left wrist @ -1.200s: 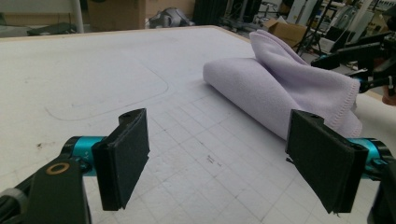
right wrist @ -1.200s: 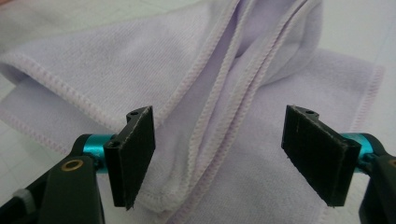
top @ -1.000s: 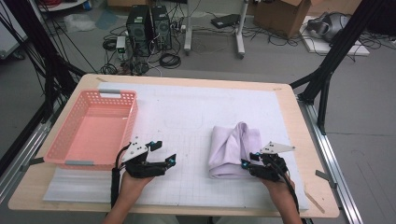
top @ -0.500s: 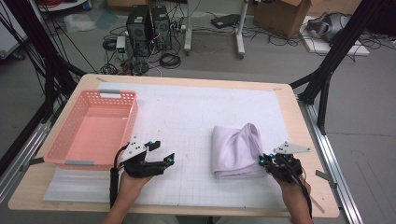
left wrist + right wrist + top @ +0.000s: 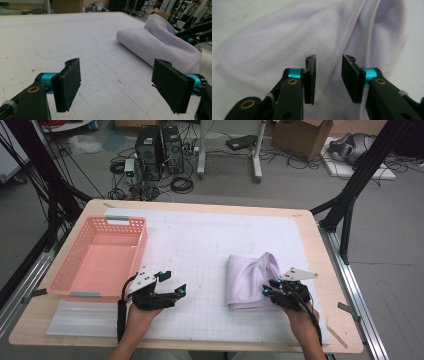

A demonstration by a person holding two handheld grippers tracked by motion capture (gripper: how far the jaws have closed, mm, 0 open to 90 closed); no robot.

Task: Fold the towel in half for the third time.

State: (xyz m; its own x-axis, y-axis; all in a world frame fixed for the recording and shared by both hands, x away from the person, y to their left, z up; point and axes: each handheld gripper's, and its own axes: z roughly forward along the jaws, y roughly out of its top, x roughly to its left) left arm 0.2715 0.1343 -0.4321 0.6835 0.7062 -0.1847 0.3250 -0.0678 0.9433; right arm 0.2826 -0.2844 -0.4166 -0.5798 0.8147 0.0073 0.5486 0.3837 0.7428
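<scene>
Currently: right gripper [image 5: 270, 292], jaws just opening, a lilac towel [image 5: 248, 279] hem between them unpressed, at the towel's near right edge on the worktop [image 5: 210, 237]; left gripper [image 5: 172, 285] open, beside pink basket [image 5: 95, 257].

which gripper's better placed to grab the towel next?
Right. The right gripper is at the folded lilac towel, its jaws just opened with a hem between them, not pinched. The left gripper sits open near the pink basket, well apart from it.
</scene>
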